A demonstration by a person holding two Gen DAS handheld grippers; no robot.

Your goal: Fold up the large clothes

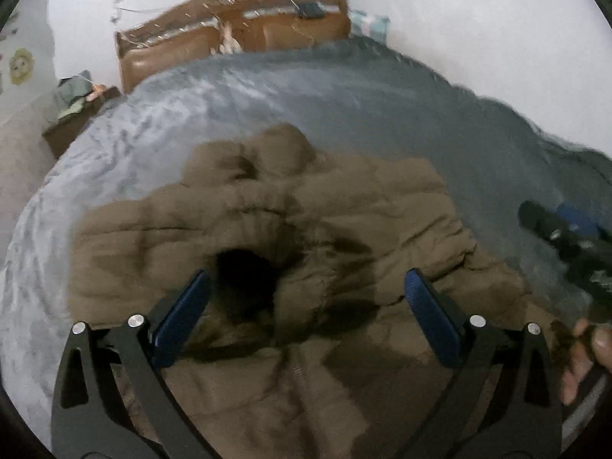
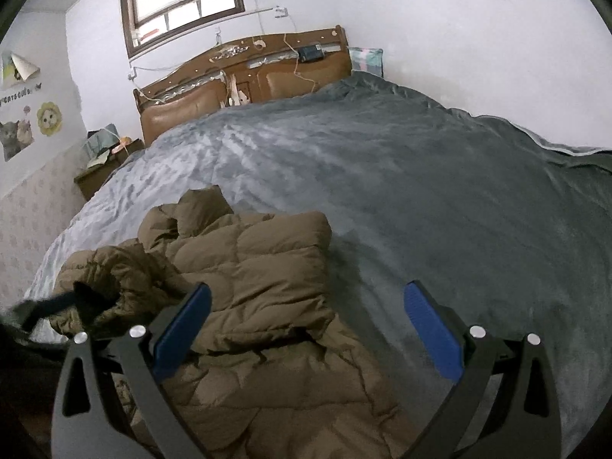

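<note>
A brown quilted puffer jacket (image 1: 306, 237) lies crumpled on a grey bed cover (image 1: 382, 107). A dark opening in it (image 1: 244, 283), a sleeve or hood mouth, faces the left wrist view. My left gripper (image 1: 306, 287) is open and empty, just above the jacket. The jacket also shows in the right wrist view (image 2: 267, 267), at the lower left. My right gripper (image 2: 306, 302) is open and empty over the jacket's right edge and the cover. The right gripper's body shows blurred at the right edge of the left view (image 1: 566, 237). The left view is motion-blurred.
A brown wooden headboard (image 2: 244, 76) stands at the far end of the bed, under a window (image 2: 183, 0). A bedside cabinet (image 2: 103, 168) with clutter is at the far left. White walls run along the right. A hand (image 1: 585, 352) shows at the lower right.
</note>
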